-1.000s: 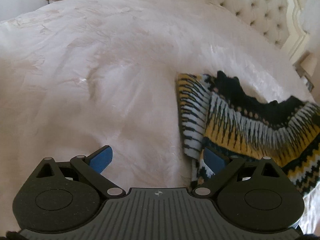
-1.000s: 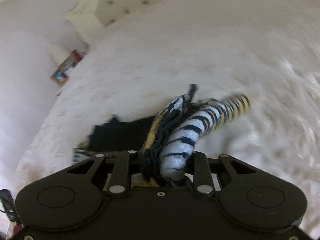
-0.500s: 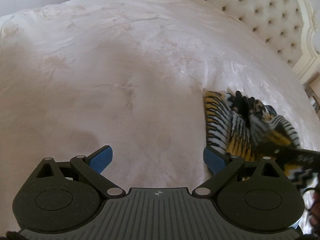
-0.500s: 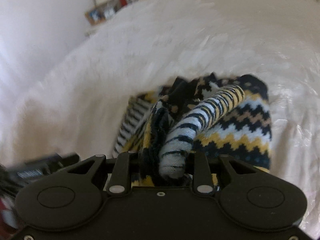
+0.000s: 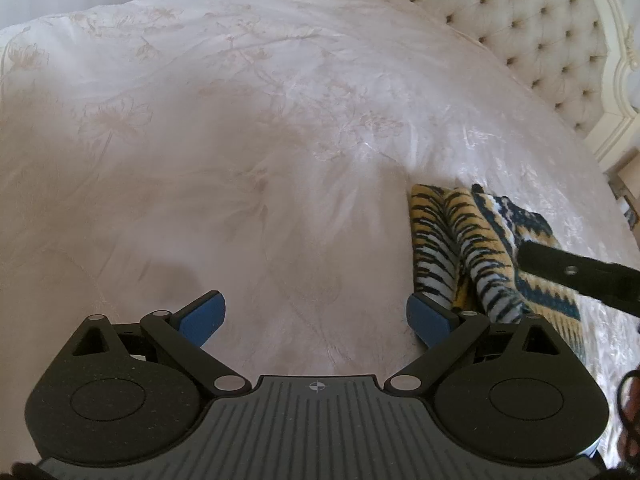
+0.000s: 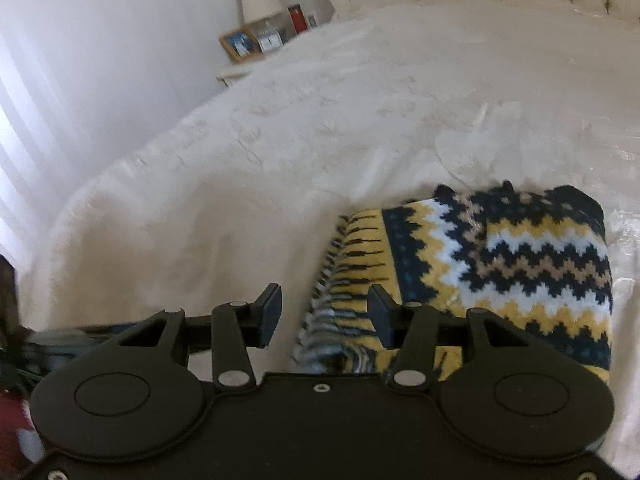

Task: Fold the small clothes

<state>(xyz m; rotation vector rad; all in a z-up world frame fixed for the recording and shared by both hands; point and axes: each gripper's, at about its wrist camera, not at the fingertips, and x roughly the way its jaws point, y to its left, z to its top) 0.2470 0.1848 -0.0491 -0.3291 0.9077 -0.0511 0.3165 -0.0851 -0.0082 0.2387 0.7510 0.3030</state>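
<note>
- The patterned knit sweater [image 6: 500,264] lies folded on the white bedspread [image 6: 280,152], near the side closest to you, with its fringed striped edge turned toward your right gripper [image 6: 324,316].
- Your right gripper's jaws are opening; the pads press on nothing, with the fringe lying just beneath them.
- Your left gripper [image 5: 316,320] hovers over bare bedspread just left of the sweater, jaws spread wide and empty.
- The tufted headboard [image 5: 540,28] stands beyond.
</note>
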